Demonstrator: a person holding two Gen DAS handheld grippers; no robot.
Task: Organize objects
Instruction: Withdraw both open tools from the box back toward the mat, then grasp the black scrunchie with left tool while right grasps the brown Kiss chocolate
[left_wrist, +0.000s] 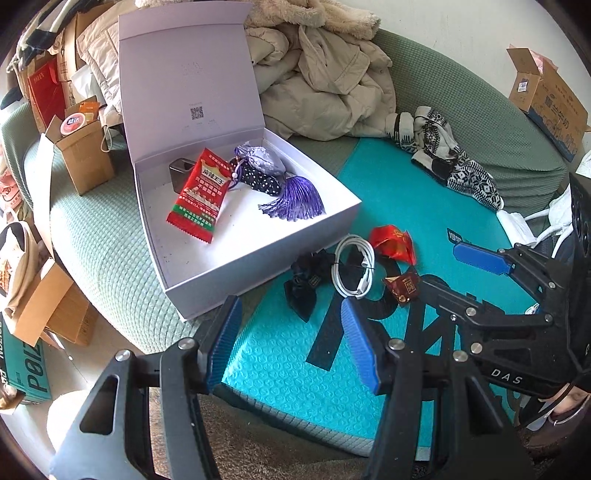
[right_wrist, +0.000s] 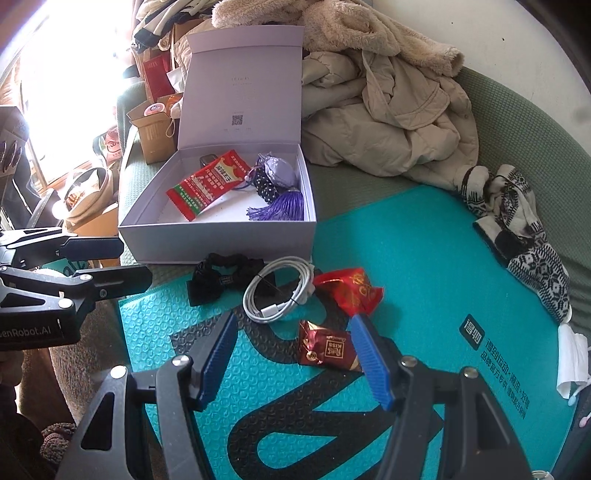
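Box (left_wrist: 258, 236): matt white card. Mat (right_wrist: 406, 258): embossed teal foam. Candy wrapper (right_wrist: 327, 349): glossy crinkled foil; cable (right_wrist: 280, 291): smooth white plastic.

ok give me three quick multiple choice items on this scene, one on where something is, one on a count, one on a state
1. Where does the purple tassel lie?
A. inside the white box
B. on the teal mat
C. on the beige coat

2. How many loose items lie on the mat just in front of the box?
A. two
B. four
C. six

3. How is the box's lid?
A. shut
B. off, lying on the mat
C. standing open

Answers:
1. A: the tassel rests on the box floor beside the red snack packet.
2. B: black scrunchie, white cable, red wrapper, dark red candy.
3. C: the lid stands up behind the box.
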